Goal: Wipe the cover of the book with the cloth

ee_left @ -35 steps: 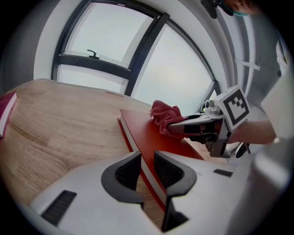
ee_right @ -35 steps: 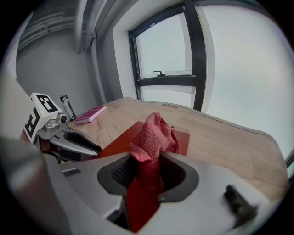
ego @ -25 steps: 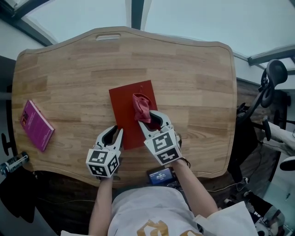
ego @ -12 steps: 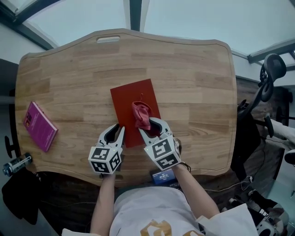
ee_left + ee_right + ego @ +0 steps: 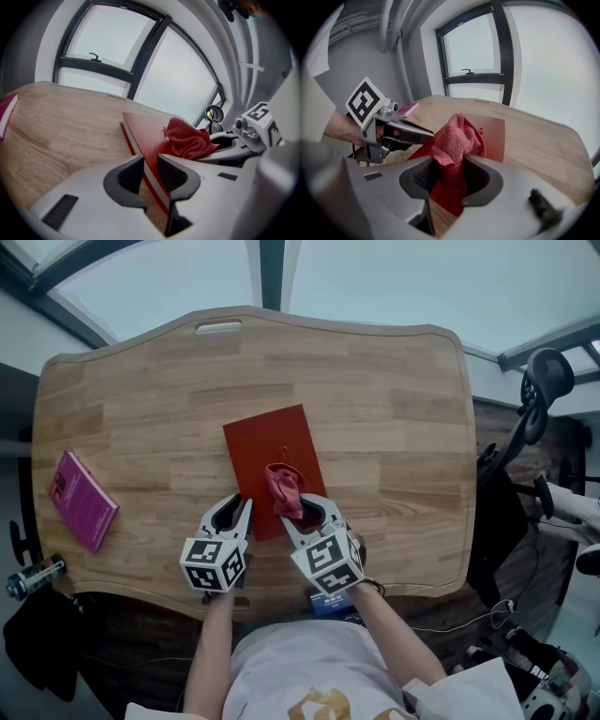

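Observation:
A thin red book (image 5: 267,442) lies flat in the middle of the wooden table (image 5: 394,409). My left gripper (image 5: 234,507) sits at the book's near left corner, and in the left gripper view its pads (image 5: 131,174) are closed on the book's edge (image 5: 147,176). My right gripper (image 5: 305,512) is shut on a bunched red cloth (image 5: 283,488), which rests on the near part of the cover. The right gripper view shows the cloth (image 5: 457,138) standing up out of the jaws, with the book (image 5: 492,131) behind it.
A pink book (image 5: 82,500) lies near the table's left edge. A small dark device (image 5: 328,601) sits at the near edge by my body. An office chair (image 5: 539,399) stands off the table's right side. Windows are beyond the far edge.
My right gripper has drawn the cloth over the cover toward the book's near edge. The left gripper and the book have stayed where they were.

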Tool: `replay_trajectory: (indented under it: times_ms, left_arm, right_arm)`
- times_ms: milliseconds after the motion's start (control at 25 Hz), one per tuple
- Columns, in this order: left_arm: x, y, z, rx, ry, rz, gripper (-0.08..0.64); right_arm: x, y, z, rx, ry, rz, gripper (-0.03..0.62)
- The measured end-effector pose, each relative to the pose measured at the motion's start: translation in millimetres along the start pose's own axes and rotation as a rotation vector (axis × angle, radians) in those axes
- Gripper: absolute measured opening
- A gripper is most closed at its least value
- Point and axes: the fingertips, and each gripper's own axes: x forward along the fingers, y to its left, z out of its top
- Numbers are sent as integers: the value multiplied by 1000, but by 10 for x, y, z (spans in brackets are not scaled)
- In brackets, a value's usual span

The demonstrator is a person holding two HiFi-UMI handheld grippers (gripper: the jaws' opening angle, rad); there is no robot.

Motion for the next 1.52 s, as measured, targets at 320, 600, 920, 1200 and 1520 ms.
replay_trajectory:
  times_ms: [320,600,920,1200,1520]
  left_arm:
    - [-4,-3,-5,6,2,0,94]
    - [-1,0,-10,1,2,-8,94]
    - [-2,2,4,0,1,-14,94]
    - [-4,2,-3,-9,3,-25,94]
    - [-9,3,-6,-5,-1,-25,94]
  right_arm:
    - [-72,73,-96,-12,23,12,143]
    - [-124,81,-166,6,28,14,143]
    - [-147,52,-163,39,27,27,143]
    - [-200,24,-216,52,37,20,143]
    - [-192,-67,-202,90,29,8,143]
